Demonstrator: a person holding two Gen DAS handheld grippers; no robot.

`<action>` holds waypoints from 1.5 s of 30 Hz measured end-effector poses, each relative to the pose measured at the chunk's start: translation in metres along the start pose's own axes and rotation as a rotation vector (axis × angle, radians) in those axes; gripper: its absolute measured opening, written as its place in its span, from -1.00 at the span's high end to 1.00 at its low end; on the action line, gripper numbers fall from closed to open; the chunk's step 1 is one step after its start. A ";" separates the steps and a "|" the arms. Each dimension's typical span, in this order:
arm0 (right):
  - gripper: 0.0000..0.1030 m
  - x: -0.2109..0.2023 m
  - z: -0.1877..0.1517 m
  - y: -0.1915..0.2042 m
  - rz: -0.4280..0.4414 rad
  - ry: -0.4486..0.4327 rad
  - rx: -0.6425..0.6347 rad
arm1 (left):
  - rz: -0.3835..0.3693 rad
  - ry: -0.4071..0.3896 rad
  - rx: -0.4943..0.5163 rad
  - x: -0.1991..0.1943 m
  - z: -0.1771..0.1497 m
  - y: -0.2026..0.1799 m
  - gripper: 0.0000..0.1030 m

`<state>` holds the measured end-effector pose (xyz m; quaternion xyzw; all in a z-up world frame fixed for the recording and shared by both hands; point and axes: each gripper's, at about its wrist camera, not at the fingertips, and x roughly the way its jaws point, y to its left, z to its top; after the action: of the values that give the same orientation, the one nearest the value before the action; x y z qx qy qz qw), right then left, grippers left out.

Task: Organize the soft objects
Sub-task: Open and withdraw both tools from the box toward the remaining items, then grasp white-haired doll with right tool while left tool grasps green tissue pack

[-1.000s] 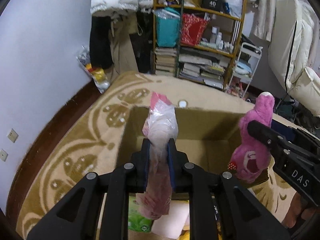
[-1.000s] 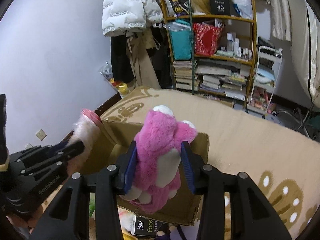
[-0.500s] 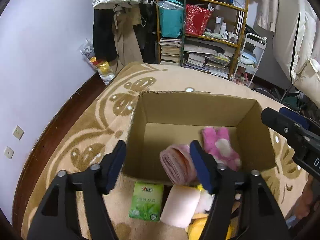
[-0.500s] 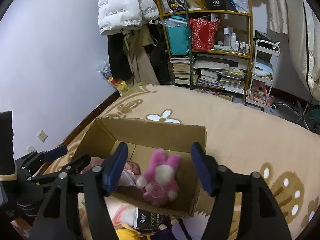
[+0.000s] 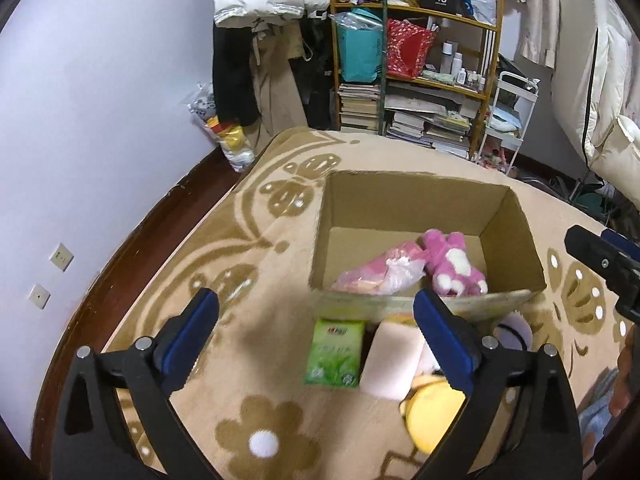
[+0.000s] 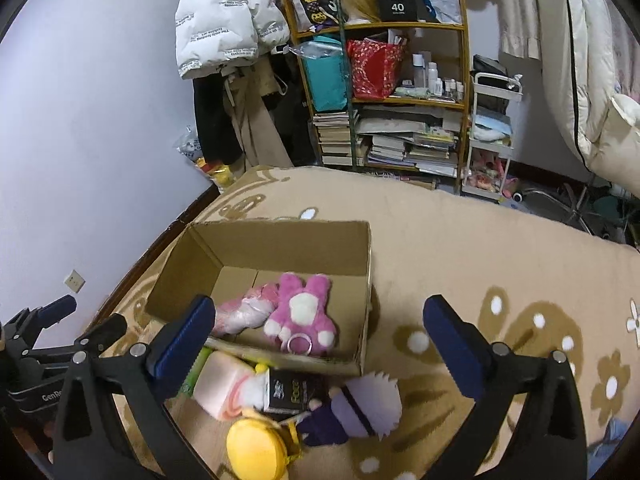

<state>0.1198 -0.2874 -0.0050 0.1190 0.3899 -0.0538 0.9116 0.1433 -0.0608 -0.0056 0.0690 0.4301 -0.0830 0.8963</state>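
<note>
Two toys, the pink plush (image 6: 301, 312) and the bagged pink bundle (image 5: 380, 272), lie in the cardboard box (image 6: 362, 280). Both my grippers, left (image 5: 316, 332) and right (image 6: 320, 344), gape wide and empty. Nearest the box's front wall, closer to my left one, the green tissue pack (image 5: 335, 352) lies lengthwise, pointing at the box.

black frames | blue-padded fingers (image 5: 442, 338) (silver screws) | white lettering, possibly "GenRo"

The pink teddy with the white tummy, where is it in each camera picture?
Left wrist view: the pink teddy lies inside the cardboard box, at centre-right, beside the pink bagged bundle.
Right wrist view: the teddy lies in the box, left of centre.
Shared landmark: the bookshelf behind the box.
</note>
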 end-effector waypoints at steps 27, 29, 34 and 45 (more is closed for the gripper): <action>-1.00 0.011 -0.057 0.007 -0.075 0.171 0.076 | -0.005 0.178 -0.050 0.027 -0.060 0.026 -0.92; -1.00 0.016 -0.058 0.003 -0.071 0.190 0.096 | -0.009 0.190 -0.059 0.033 -0.061 0.027 -0.92; -1.00 0.028 -0.060 -0.002 -0.079 0.214 0.123 | -0.033 0.217 -0.076 0.050 -0.062 0.027 -0.92; -1.00 0.057 -0.068 -0.018 -0.086 0.290 0.209 | -0.031 0.279 -0.042 0.083 -0.065 0.015 -0.92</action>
<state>0.1078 -0.2870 -0.0949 0.2029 0.5142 -0.1153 0.8253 0.1484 -0.0414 -0.1101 0.0544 0.5534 -0.0776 0.8275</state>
